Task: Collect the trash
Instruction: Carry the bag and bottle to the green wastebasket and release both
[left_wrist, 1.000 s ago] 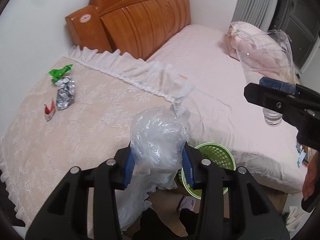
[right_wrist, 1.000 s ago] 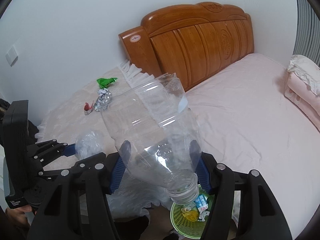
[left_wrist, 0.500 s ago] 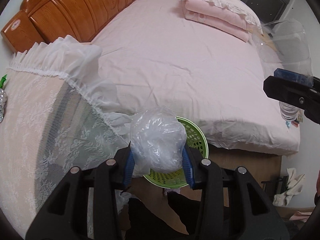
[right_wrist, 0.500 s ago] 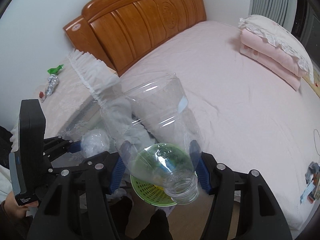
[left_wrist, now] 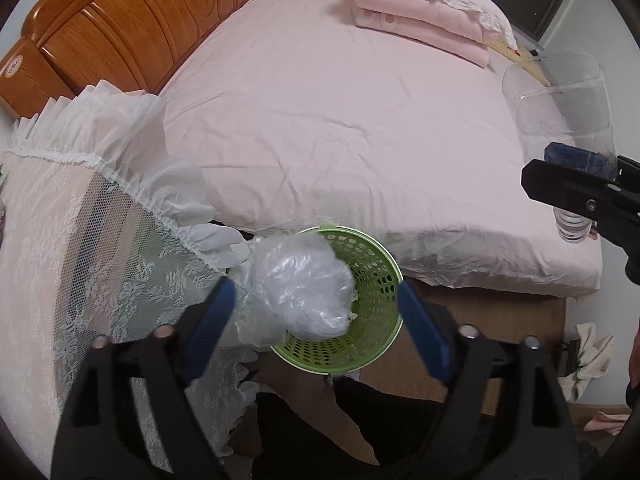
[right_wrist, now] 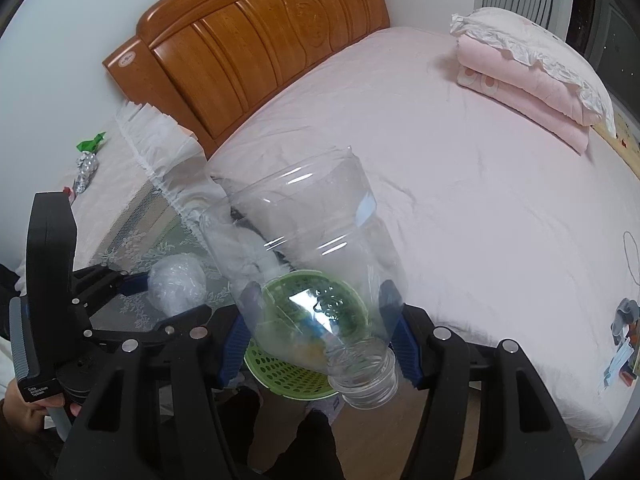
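A crumpled clear plastic bag (left_wrist: pixel 296 292) hangs over the near rim of the green perforated basket (left_wrist: pixel 380 280), which stands on the floor beside the bed. My left gripper (left_wrist: pixel 316 312) is opening. Its blue pads stand wide on either side of the bag and no longer press it. My right gripper (right_wrist: pixel 320 328) is shut on a clear plastic bottle (right_wrist: pixel 304 248) with its bottom cut off and its neck pointing down. That bottle hangs above the basket (right_wrist: pixel 288 376). The right gripper (left_wrist: pixel 580 196) also shows at the right edge of the left wrist view.
A pink bed (left_wrist: pixel 340 120) with a wooden headboard (right_wrist: pixel 256 48) and a folded pink blanket (right_wrist: pixel 528 72) fills the far side. A lace-covered table (left_wrist: pixel 60 240) on the left holds a green wrapper (right_wrist: pixel 90 144) and crumpled foil (right_wrist: pixel 86 168). A pale cloth (left_wrist: pixel 584 356) lies on the floor.
Both grippers swung from the lace table to above the basket and dipped lower. The left jaws have spread apart and released the bag. The right grip on the bottle is unchanged.
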